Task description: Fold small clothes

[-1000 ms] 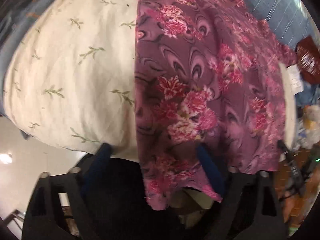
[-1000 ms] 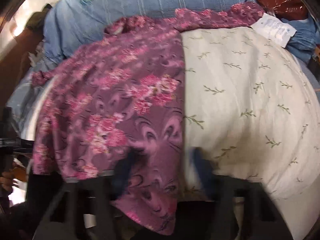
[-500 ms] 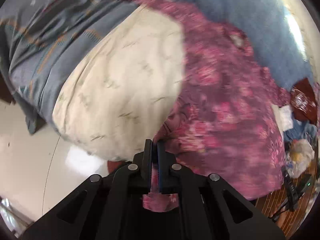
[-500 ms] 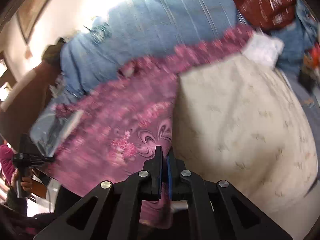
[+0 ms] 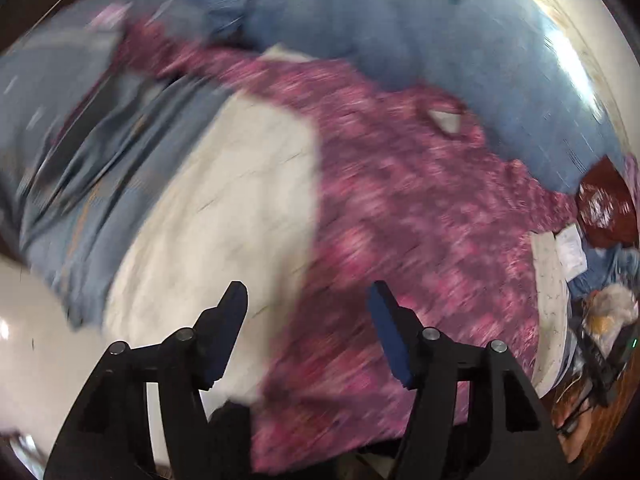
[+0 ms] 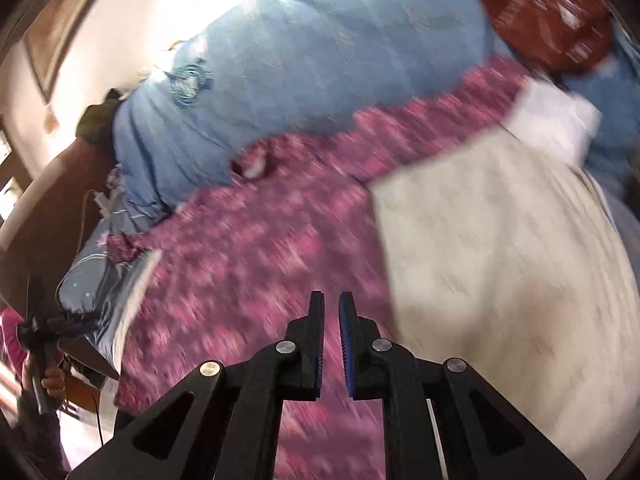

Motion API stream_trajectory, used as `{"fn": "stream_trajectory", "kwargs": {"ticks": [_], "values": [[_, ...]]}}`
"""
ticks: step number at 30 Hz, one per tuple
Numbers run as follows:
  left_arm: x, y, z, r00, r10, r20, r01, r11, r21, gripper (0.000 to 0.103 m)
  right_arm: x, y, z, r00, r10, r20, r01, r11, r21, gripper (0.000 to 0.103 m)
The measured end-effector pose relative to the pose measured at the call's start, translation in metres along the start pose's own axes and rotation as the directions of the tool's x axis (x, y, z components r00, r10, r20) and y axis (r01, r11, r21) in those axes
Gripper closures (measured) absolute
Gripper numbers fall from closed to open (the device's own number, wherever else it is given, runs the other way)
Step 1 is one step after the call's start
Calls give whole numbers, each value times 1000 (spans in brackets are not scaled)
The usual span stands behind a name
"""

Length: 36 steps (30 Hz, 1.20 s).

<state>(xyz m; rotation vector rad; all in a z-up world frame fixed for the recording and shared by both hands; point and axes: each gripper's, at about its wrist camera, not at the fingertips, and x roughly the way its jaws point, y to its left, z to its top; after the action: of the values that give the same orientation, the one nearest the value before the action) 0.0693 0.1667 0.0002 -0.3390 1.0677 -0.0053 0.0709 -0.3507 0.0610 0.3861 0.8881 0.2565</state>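
Note:
A purple garment with pink flowers lies spread over a cream pillow on the bed; both views are motion-blurred. My left gripper is open and empty above the garment's near edge. In the right wrist view the same garment lies left of the cream pillow. My right gripper hovers above the cloth with its jaws a narrow gap apart; cloth shows through the gap and nothing is clamped between them.
A blue quilt lies behind the garment, and a grey-blue sheet at the left. A dark red bag and a white tag sit at the far right. Clutter and cables lie beside the bed.
Both grippers were shut on the garment's near hem half a second ago. Now the left has opened wide and let it go; the right has parted slightly. Both have lifted back.

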Motion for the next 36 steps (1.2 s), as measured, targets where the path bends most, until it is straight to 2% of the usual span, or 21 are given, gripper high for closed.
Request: {"fn": "stream_trajectory", "kwargs": {"ticks": [2,4,5,7,8,9,10,11,12,14,16,18,20,23,25,26,27,28,32,34,36], "values": [[22,-31,16,1000,0,-6,0,998,55,38,26,9,15,1000,3,1,-3,1000,-24,89],[57,-44,21,999,33,-42,-29,996,84,36,58,12,20,1000,-9,-20,9,1000,-24,88],[73,-52,19,997,44,-57,-39,995,97,36,78,10,17,998,-31,-53,29,999,-34,88],[108,-65,17,986,136,-98,-121,982,144,36,113,1,8,984,-91,-152,85,995,-47,88],[118,-69,12,980,186,-77,-169,968,183,31,123,-4,3,981,-92,-170,86,995,-46,90],[113,-74,11,979,203,-29,-193,960,202,30,114,-6,3,993,-58,-102,55,998,-34,88],[108,-80,10,977,214,-8,-207,951,231,30,111,-10,7,991,-40,-127,38,999,-14,88],[105,-87,12,979,206,-4,-198,945,260,30,110,-14,12,988,-18,-157,20,1000,10,88],[100,-94,15,982,189,11,-185,944,272,30,106,-21,20,988,1,-152,4,1000,31,88],[89,-114,27,988,134,75,-150,948,281,30,94,-43,45,996,-34,-85,39,998,56,86],[87,-131,40,987,99,126,-131,952,275,30,82,-74,77,995,-101,-17,102,988,112,77],[102,-153,58,983,75,168,-115,964,240,28,70,-117,116,982,-183,48,169,962,214,74],[122,-164,72,981,63,183,-96,979,177,27,64,-149,146,970,-225,95,189,939,287,71],[161,-173,79,989,55,138,-73,989,128,27,62,-186,183,953,-263,150,192,909,369,55],[181,-177,75,990,97,101,-112,982,150,27,68,-210,201,947,-266,182,172,894,415,53],[186,-181,70,978,143,151,-170,967,188,20,72,-219,209,942,-275,192,171,887,430,53],[185,-184,68,972,159,175,-193,961,200,18,77,-227,216,937,-289,197,178,879,443,53],[185,-185,68,973,160,167,-193,961,200,18,83,-237,224,931,-312,191,197,868,457,53],[185,-177,73,982,119,149,-143,975,168,13,98,-266,237,885,-440,153,308,799,517,53],[188,-178,73,980,127,151,-152,973,173,12,102,-275,240,865,-477,157,334,779,531,50],[189,-179,72,978,138,156,-166,970,180,11,109,-280,245,855,-496,149,358,774,522,43]]}}
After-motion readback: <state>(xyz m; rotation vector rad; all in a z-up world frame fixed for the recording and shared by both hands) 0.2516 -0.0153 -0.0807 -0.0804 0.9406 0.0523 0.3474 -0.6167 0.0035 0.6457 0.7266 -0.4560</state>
